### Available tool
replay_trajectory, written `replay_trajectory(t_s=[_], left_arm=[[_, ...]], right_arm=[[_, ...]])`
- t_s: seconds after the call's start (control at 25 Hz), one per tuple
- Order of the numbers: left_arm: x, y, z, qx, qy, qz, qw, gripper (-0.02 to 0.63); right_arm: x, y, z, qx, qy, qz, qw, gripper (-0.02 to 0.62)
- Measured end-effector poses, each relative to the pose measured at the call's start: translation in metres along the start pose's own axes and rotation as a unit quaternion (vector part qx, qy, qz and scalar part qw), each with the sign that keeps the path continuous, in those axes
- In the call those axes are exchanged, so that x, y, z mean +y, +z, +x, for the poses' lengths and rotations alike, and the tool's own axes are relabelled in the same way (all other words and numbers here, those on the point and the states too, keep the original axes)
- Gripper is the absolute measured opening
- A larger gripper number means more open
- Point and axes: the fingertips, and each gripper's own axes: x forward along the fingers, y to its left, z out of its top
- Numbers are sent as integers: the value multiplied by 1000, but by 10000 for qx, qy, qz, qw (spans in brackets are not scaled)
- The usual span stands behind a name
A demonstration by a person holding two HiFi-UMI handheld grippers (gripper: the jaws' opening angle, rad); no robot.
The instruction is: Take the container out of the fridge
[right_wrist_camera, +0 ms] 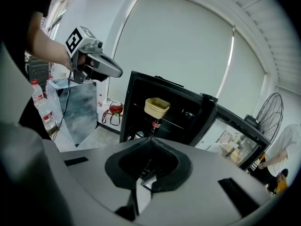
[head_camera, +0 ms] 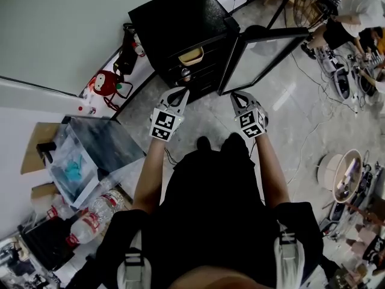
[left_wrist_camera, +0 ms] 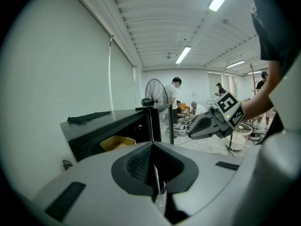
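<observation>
A black mini fridge (head_camera: pixel 180 32) stands on the floor ahead with its glass door (head_camera: pixel 264 53) swung open to the right. A beige container (head_camera: pixel 191 56) sits on the upper shelf, seen also in the left gripper view (left_wrist_camera: pixel 117 142) and the right gripper view (right_wrist_camera: pixel 156 107). A cola bottle (right_wrist_camera: pixel 155 125) stands on the shelf under it. My left gripper (head_camera: pixel 180 93) and right gripper (head_camera: pixel 237 95) are held side by side in front of the fridge, well short of the container. Both are shut and hold nothing.
A clear box (head_camera: pixel 84 155) and water bottles (head_camera: pixel 90 215) are at my left. A red bag (head_camera: pixel 106 82) lies by the wall. People (head_camera: pixel 355 17) sit at the far right among cables; a white bucket (head_camera: pixel 337 170) stands on the right floor.
</observation>
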Motion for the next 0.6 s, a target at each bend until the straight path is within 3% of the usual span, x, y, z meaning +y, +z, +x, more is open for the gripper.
replay_trajectory(t_s=[0.6], left_arm=[[26, -6, 14, 128, 202, -90, 9997, 20]], right_arm=[[-12, 6, 28, -41, 173, -36, 9998, -2]])
